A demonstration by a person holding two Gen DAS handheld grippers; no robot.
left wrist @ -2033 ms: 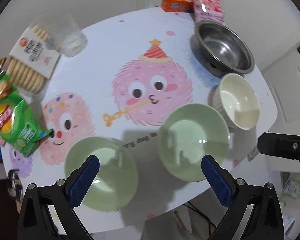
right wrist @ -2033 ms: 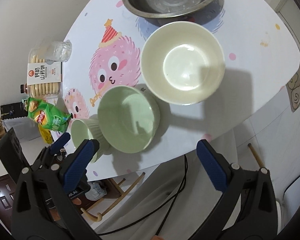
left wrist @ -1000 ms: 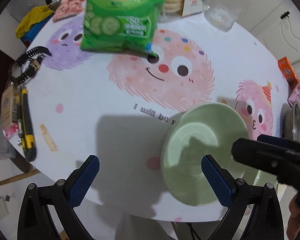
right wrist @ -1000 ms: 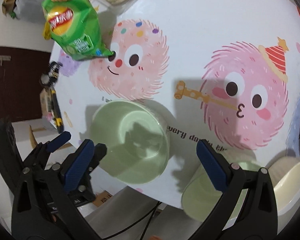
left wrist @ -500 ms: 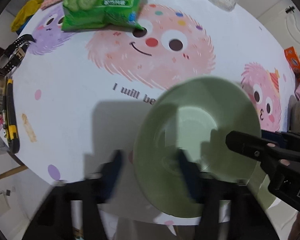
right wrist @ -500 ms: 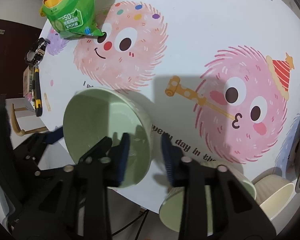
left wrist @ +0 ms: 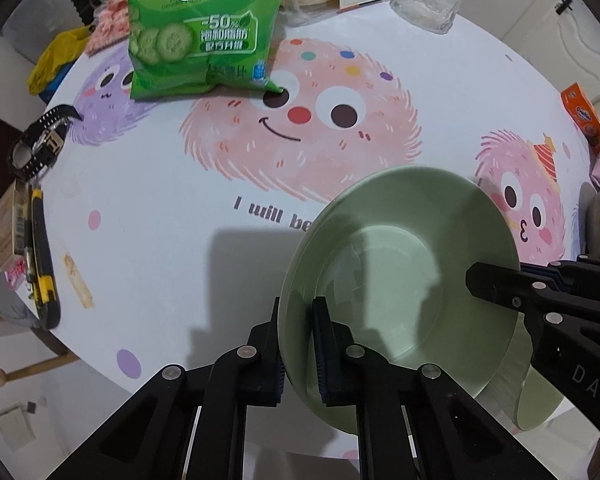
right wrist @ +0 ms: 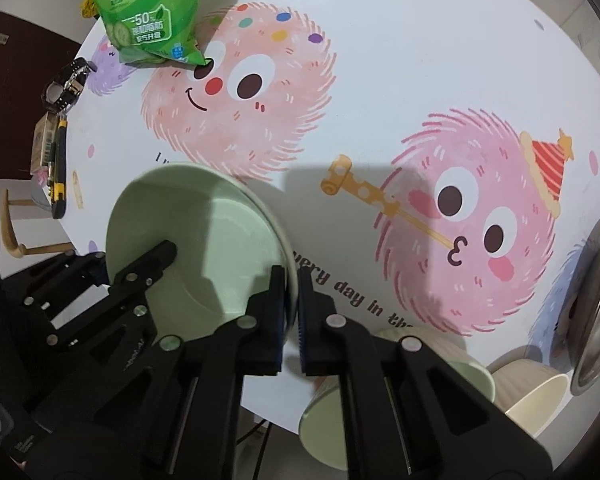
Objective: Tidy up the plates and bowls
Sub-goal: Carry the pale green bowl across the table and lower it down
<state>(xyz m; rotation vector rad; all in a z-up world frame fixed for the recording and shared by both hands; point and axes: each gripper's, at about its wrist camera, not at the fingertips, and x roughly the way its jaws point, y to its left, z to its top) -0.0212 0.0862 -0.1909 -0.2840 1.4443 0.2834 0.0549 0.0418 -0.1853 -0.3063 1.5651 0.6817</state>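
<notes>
- Pale green, the bowl (left wrist: 400,280) sits tilted over the near edge of the round table (left wrist: 160,200), pinched on opposite sides of its rim by both tongs.
- Far left in the left wrist view, a wristwatch (left wrist: 40,144) and a yellow utility knife (left wrist: 40,256) lie at the table's edge.
- A green chip bag (left wrist: 200,28) rests further back on the printed cover.
- The left gripper (left wrist: 298,344) is nearly closed, its pads clamping the bowl's left rim.
- The right gripper (right wrist: 290,312) is likewise nearly closed, clamping the bowl's right rim.
- Right of it, a second green bowl (right wrist: 472,376), a cream bowl (right wrist: 540,396) and a steel bowl (right wrist: 596,300) cluster by the edge.
</notes>
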